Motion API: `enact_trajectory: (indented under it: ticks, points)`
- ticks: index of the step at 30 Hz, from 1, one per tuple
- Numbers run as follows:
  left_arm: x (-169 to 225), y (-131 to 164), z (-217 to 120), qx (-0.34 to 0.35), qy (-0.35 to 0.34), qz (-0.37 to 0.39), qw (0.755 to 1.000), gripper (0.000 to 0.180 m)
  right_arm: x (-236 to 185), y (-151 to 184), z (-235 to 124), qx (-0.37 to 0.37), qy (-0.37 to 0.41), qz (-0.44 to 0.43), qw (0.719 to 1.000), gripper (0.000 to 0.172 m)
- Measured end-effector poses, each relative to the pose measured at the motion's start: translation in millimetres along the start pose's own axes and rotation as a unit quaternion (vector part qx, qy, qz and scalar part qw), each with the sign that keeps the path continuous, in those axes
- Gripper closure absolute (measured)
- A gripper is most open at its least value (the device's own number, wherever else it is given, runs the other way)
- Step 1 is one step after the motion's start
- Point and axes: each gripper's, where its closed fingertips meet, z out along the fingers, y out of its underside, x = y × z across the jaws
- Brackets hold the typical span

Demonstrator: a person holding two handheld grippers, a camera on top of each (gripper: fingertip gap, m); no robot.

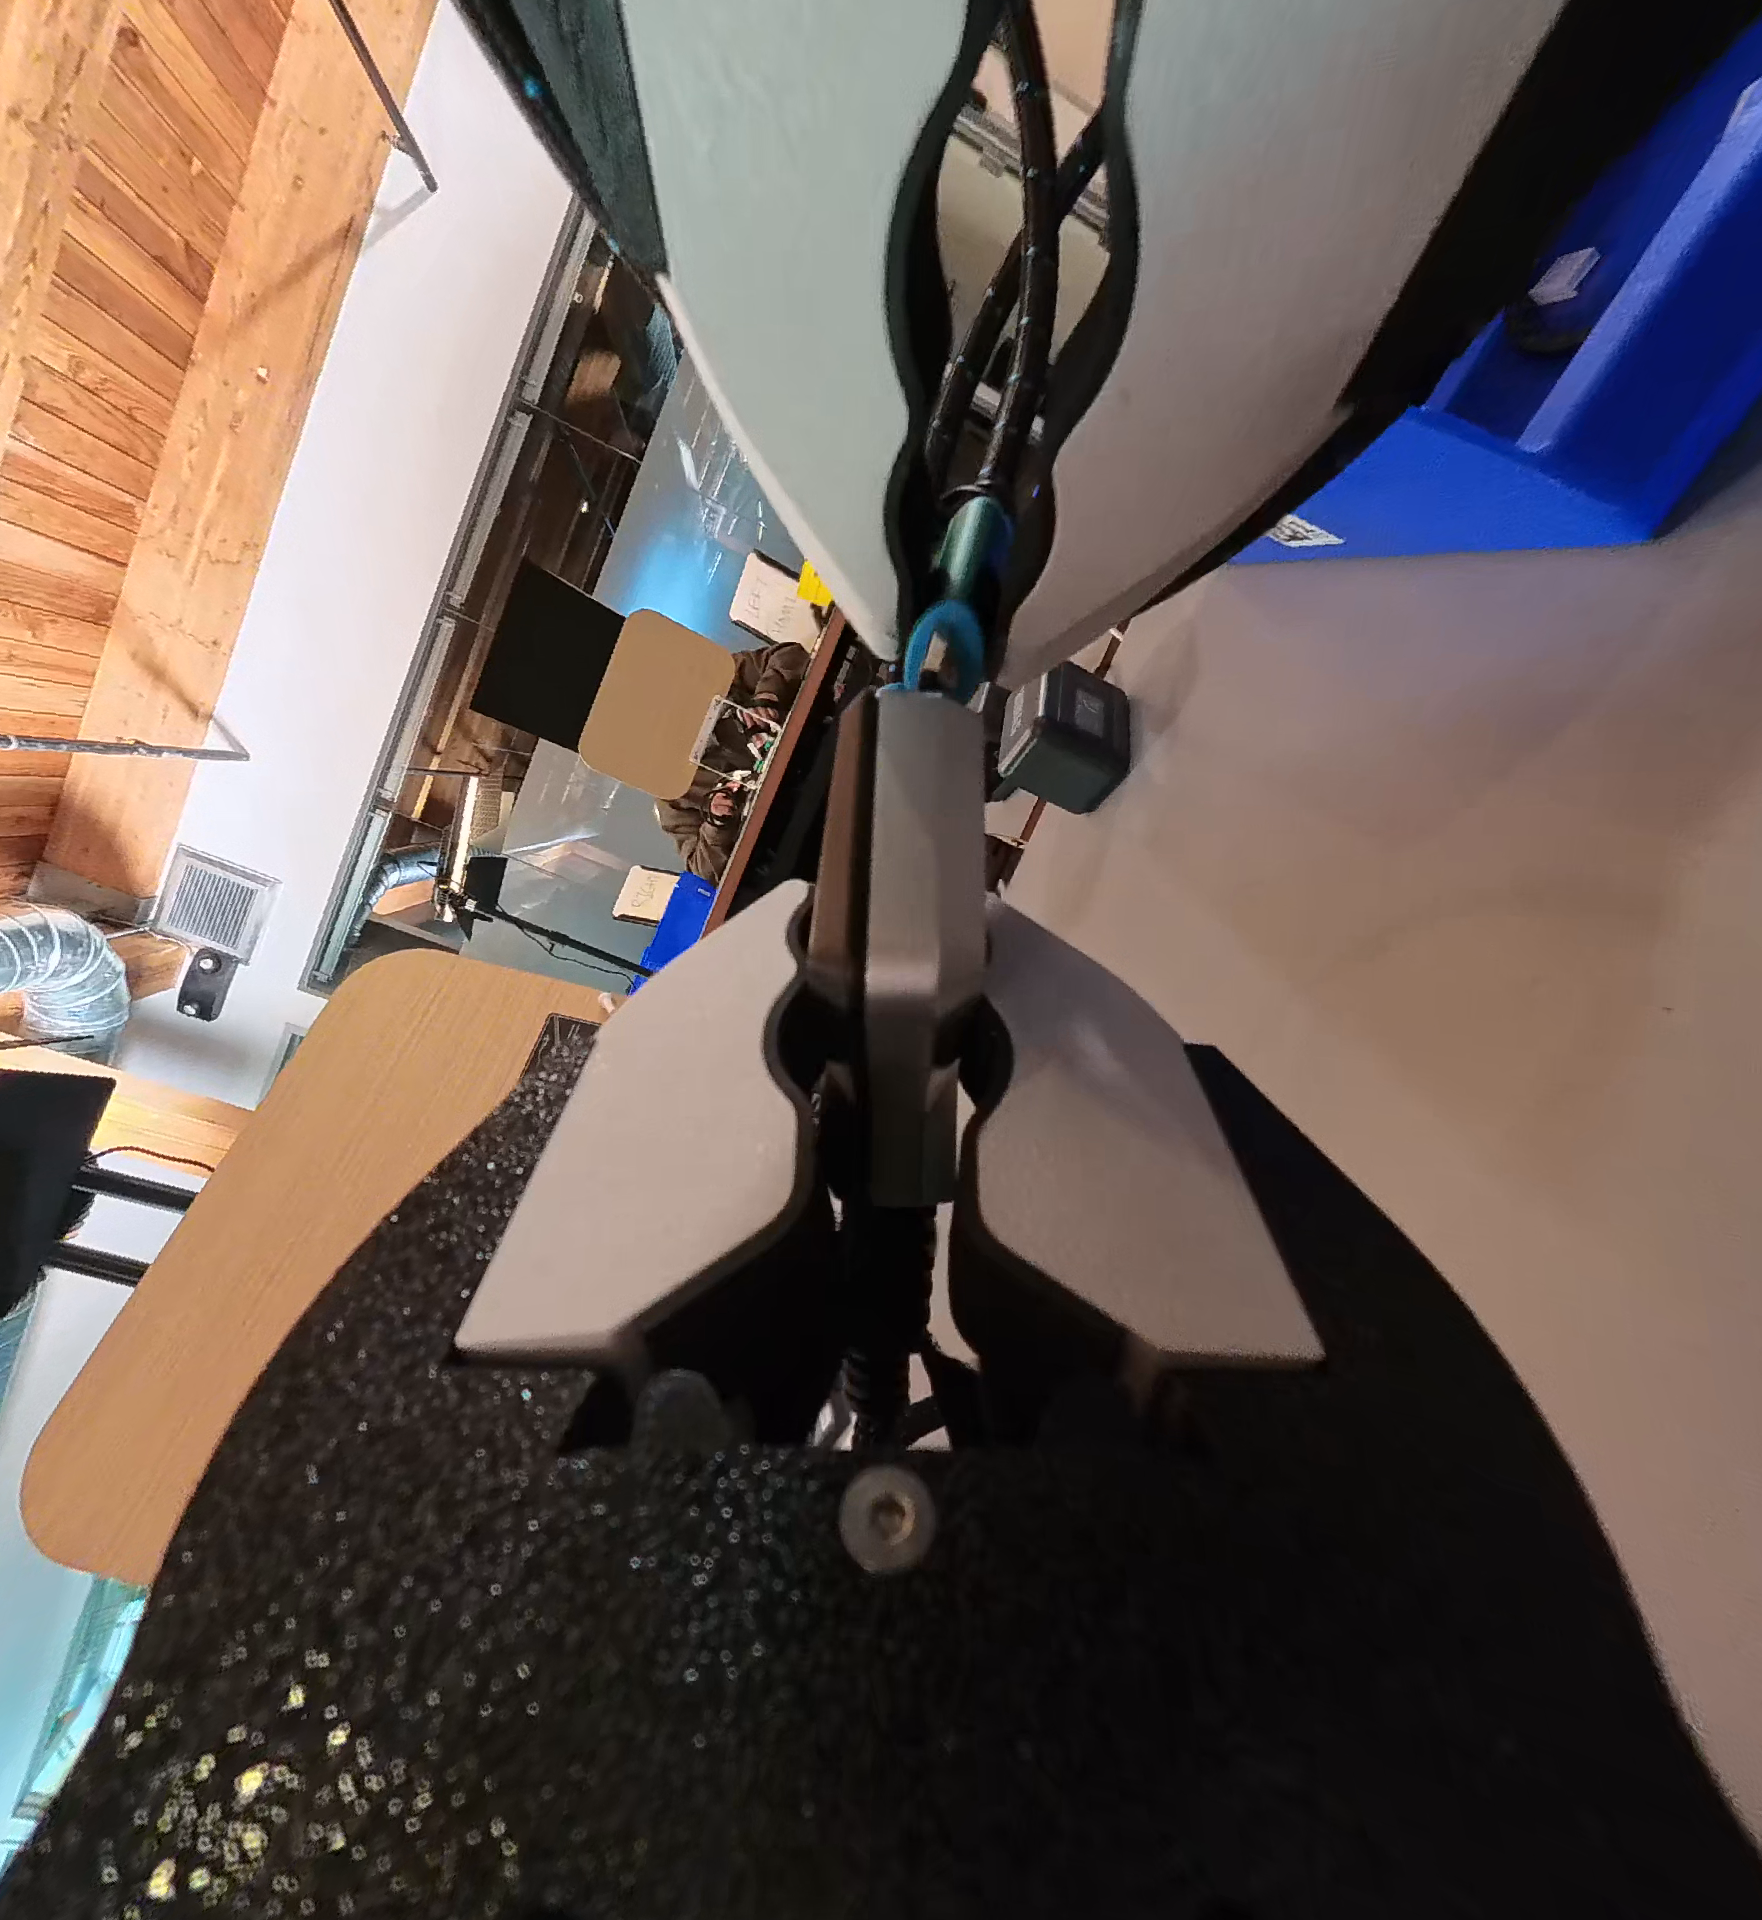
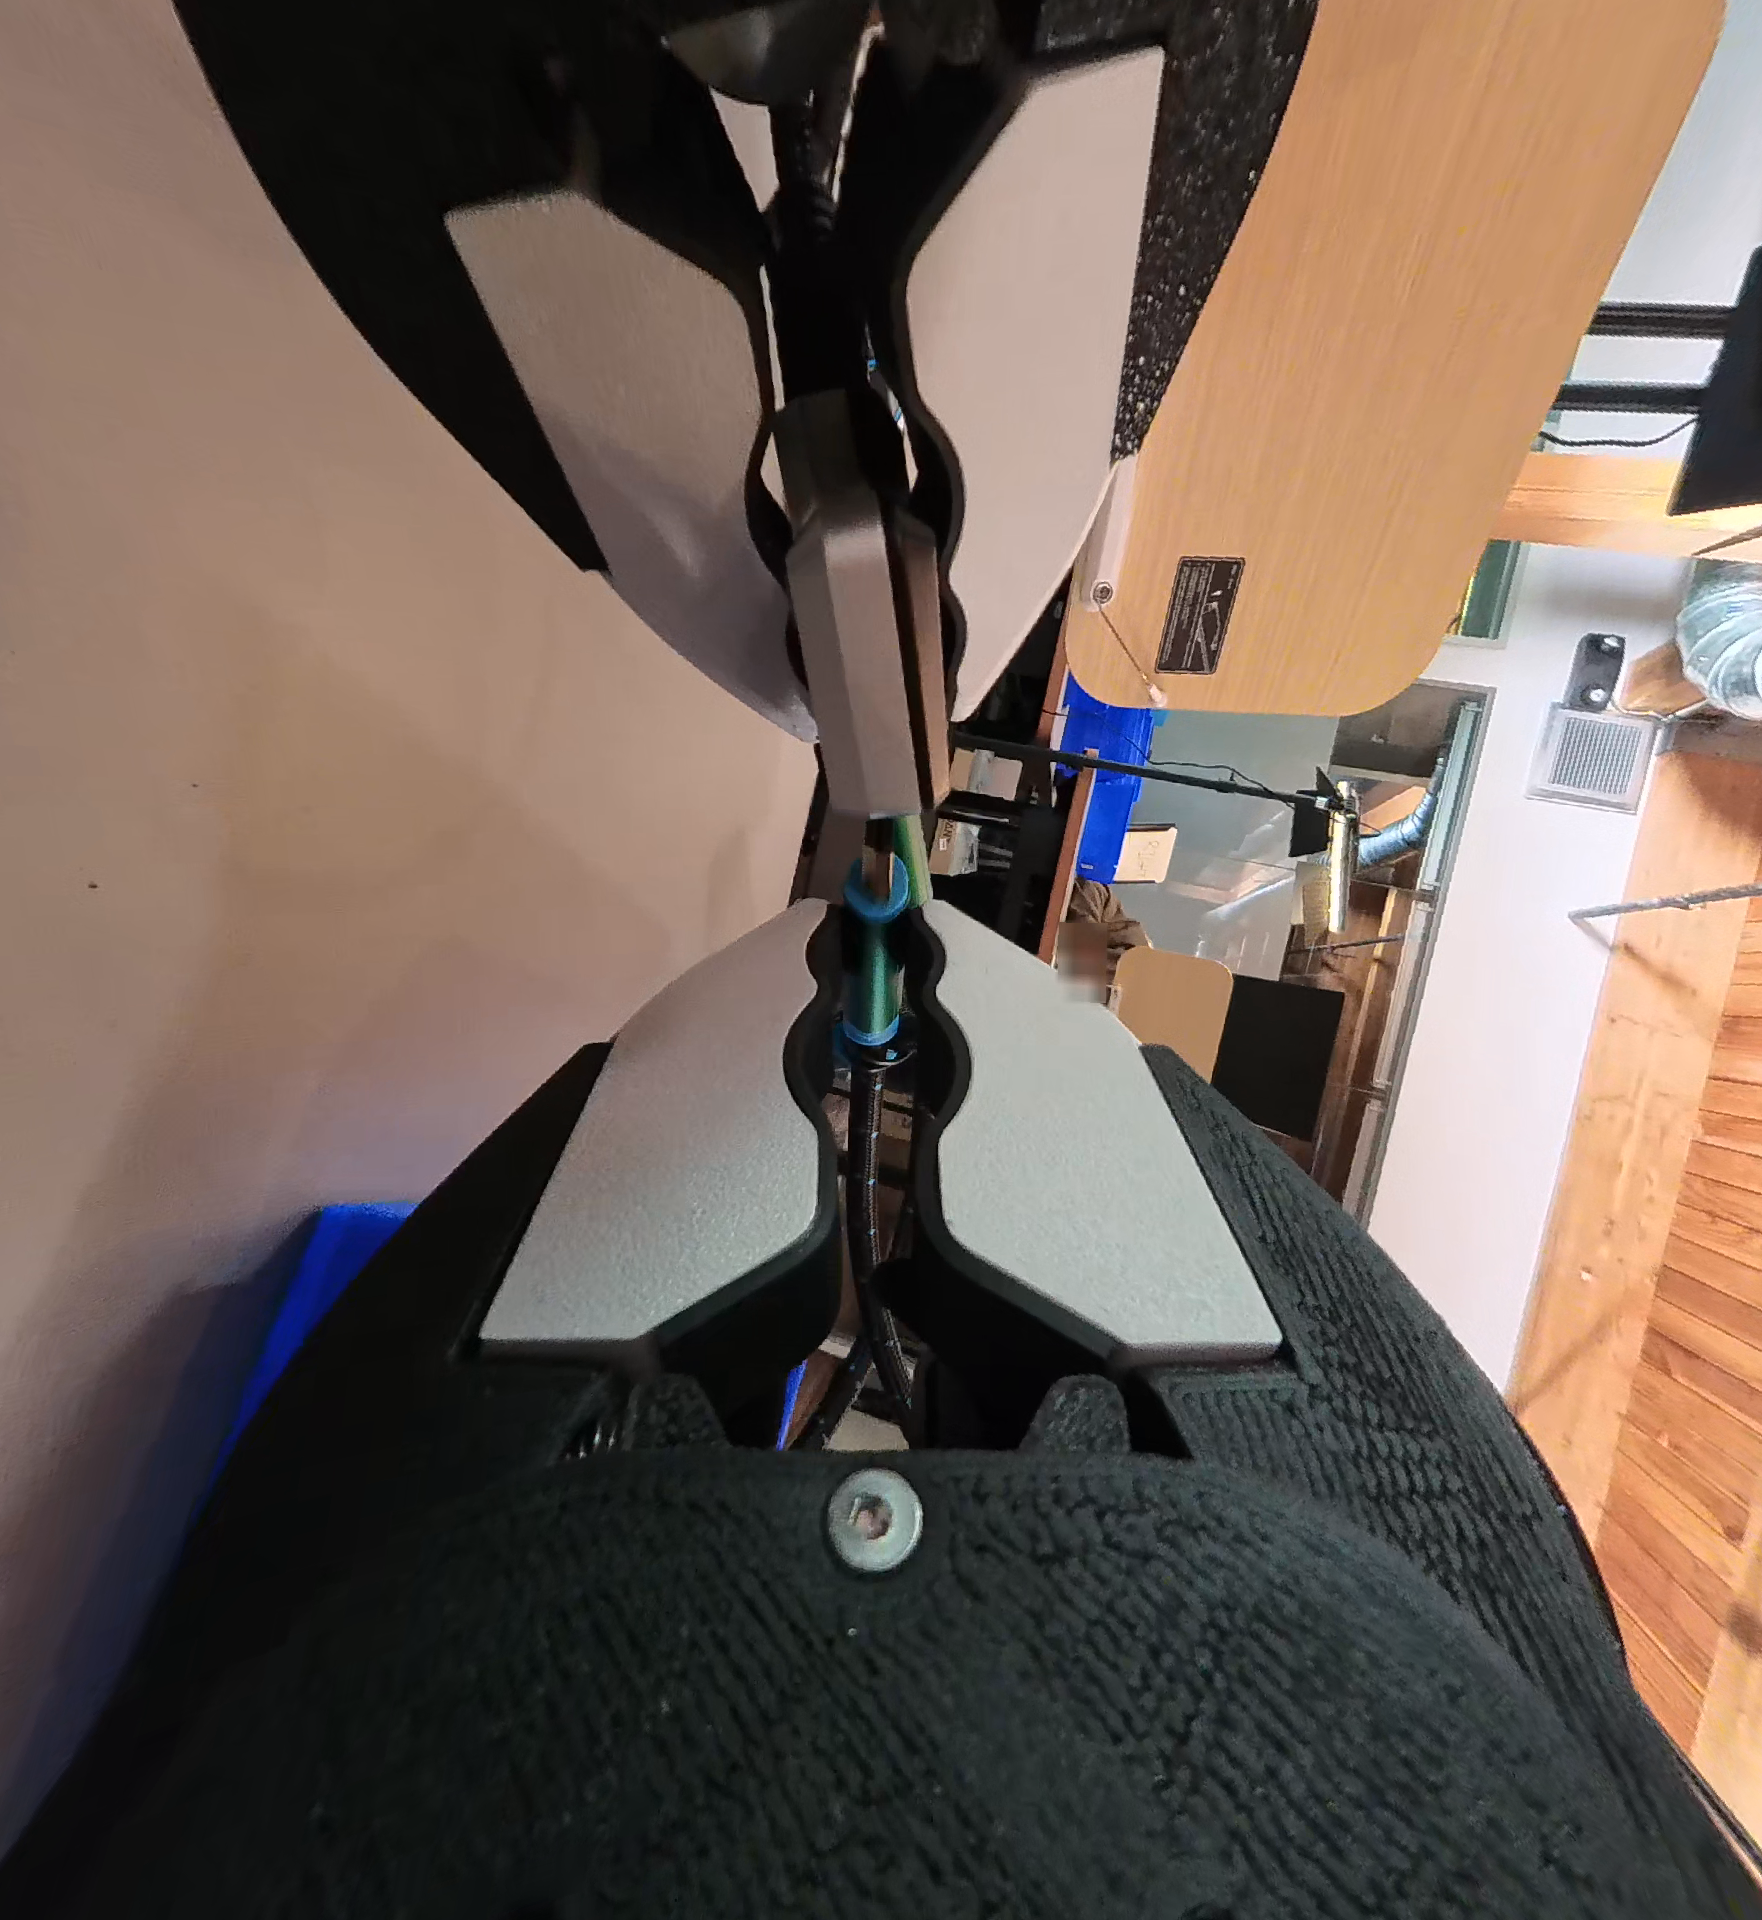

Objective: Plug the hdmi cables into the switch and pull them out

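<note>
My two grippers face each other tip to tip above a pale table (image 1: 1428, 935). My left gripper (image 1: 898, 925) is shut on a flat grey adapter block (image 1: 913, 914), with a black cable (image 1: 887, 1340) trailing from the block's rear end. My right gripper (image 2: 875, 920) is shut on a green cable plug (image 2: 872, 987) with a blue collar (image 2: 872, 899); its black braided cable (image 2: 872, 1195) runs back between the fingers. The plug's metal tip (image 2: 872, 844) meets the end of the grey block (image 2: 856, 644); how deep it sits is hidden. The right gripper (image 1: 950, 623) fills the top of the left wrist view.
A blue bin (image 1: 1635, 343) stands on the table beside the grippers. A small dark green cube device (image 1: 1064, 748) sits near the table's edge. A wooden tabletop (image 1: 285, 1195) lies beyond. A person (image 1: 742, 748) sits at a far table. Spacing between my two grippers at the tips: around 4 cm.
</note>
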Motion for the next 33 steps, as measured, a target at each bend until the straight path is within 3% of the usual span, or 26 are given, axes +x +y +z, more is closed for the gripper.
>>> enact_trajectory:
  ticks: [15, 20, 25, 27, 31, 33]
  points:
    - [1, 11, 3, -0.019, 0.018, 0.001, 1.000, 0.159, 3, 14, 5, -0.011, 0.022, 0.001, 1.000, 0.162]
    - [3, 34, 3, -0.051, 0.095, -0.074, 0.991, 0.158, 2, 15, 4, 0.035, 0.003, 0.057, 0.998, 0.162]
    - [10, 39, -3, -0.043, 0.206, -0.116, 0.971, 0.158, -1, -8, 5, 0.127, -0.054, 0.107, 0.985, 0.162]
    - [10, 40, -6, -0.049, 0.228, -0.129, 0.964, 0.158, -1, -2, 12, 0.117, -0.069, 0.123, 0.983, 0.162]
    - [-8, 73, -10, -0.131, 0.188, -0.100, 0.968, 0.158, -6, -12, -1, 0.165, -0.099, 0.128, 0.973, 0.162]
    - [-25, 107, -15, -0.195, 0.142, -0.075, 0.968, 0.158, 7, -13, -15, 0.183, -0.058, 0.139, 0.972, 0.162]
